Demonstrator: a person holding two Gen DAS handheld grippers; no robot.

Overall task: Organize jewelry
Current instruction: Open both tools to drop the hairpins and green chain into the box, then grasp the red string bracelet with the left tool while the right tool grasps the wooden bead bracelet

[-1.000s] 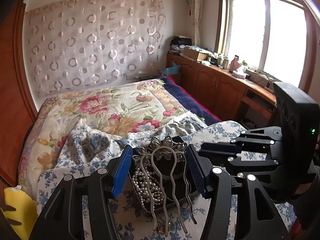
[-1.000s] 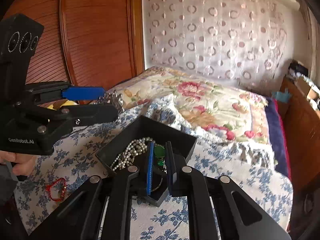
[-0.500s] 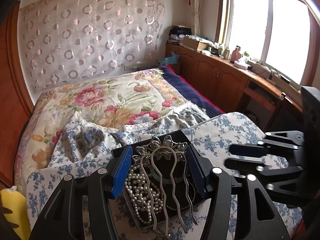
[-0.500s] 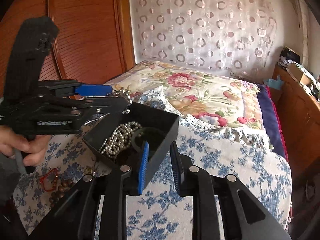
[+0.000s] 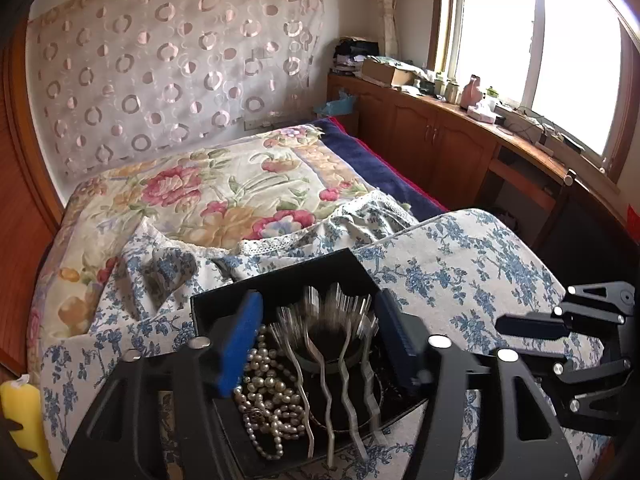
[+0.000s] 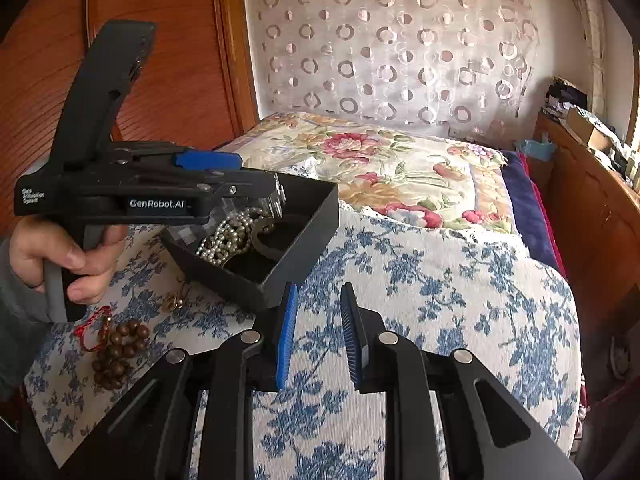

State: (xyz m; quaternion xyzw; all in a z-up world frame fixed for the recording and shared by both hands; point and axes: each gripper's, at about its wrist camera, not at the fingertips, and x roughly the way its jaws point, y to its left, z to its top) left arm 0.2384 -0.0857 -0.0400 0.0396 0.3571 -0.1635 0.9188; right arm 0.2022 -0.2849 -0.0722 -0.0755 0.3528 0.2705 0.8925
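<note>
From the left wrist view, the left gripper [image 5: 320, 340] hangs over a black tray [image 5: 280, 280] that sits on a blue-flowered cloth [image 5: 460, 272]. Its jaws are opening, and a silver hair comb [image 5: 332, 352] lies between the blue pads, smeared by motion blur; neither pad visibly presses on it. The comb's wavy prongs point toward the near edge of the tray, its ornate head toward the far side. Inside the tray, left of the comb, a pearl necklace [image 5: 268, 392] is heaped beside the left pad. A dark ring-shaped piece lies under the comb; what it is cannot be told. The right gripper [image 5: 532, 328] shows at the right edge, over the cloth and apart from the tray.

From the right wrist view, the right gripper [image 6: 318, 336] stands at a narrow gap with nothing between its blue pads, its tips just near the tray's [image 6: 312, 236] closest corner and over the cloth [image 6: 420, 280]. The left gripper [image 6: 256, 184], held by a hand [image 6: 60, 256], reaches into the tray from the left. The pearl necklace [image 6: 228, 236] is piled in the tray beneath it; the comb [image 6: 274, 200] is only a blur at the gripper's tip. On the cloth left of the tray lie a brown bead bracelet [image 6: 116, 352], a red cord bracelet [image 6: 94, 328] and a small gold piece [image 6: 176, 300].
</note>
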